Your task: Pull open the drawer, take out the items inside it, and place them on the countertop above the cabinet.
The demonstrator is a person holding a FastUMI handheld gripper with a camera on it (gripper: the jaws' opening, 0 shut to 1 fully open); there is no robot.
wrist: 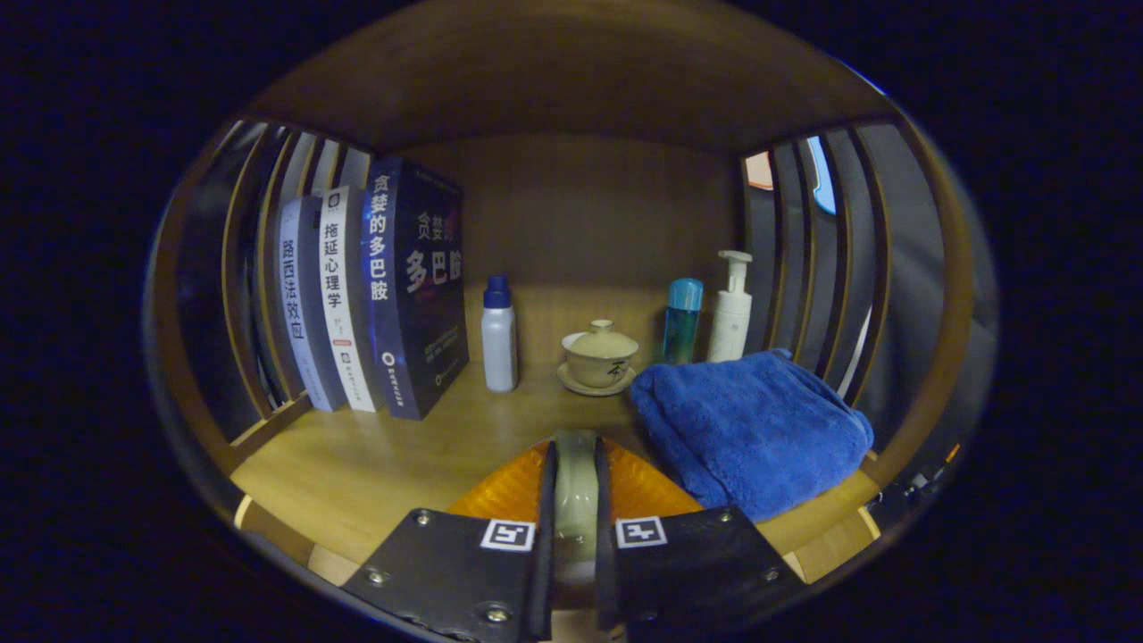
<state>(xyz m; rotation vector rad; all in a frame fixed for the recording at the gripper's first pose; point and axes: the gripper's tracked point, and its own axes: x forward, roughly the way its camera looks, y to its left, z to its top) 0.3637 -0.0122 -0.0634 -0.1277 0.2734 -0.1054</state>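
Observation:
My gripper [576, 454] is shut on a pale green glazed ceramic piece [576, 491], held edge-on between both fingers; its full shape is hidden by them. It hangs just above the front of the wooden countertop [375, 464]. A folded blue towel [750, 429] lies on the countertop just right of the fingers. Beyond the fingertips a lidded beige tea bowl on a saucer [600, 357] stands near the back.
Three upright books [415, 286] stand at the left. A white bottle with a blue cap [498, 339] is beside them. A teal bottle [682, 321] and a white pump bottle [732, 313] stand behind the towel. Slatted wooden sides [259, 268] and a back panel enclose the shelf.

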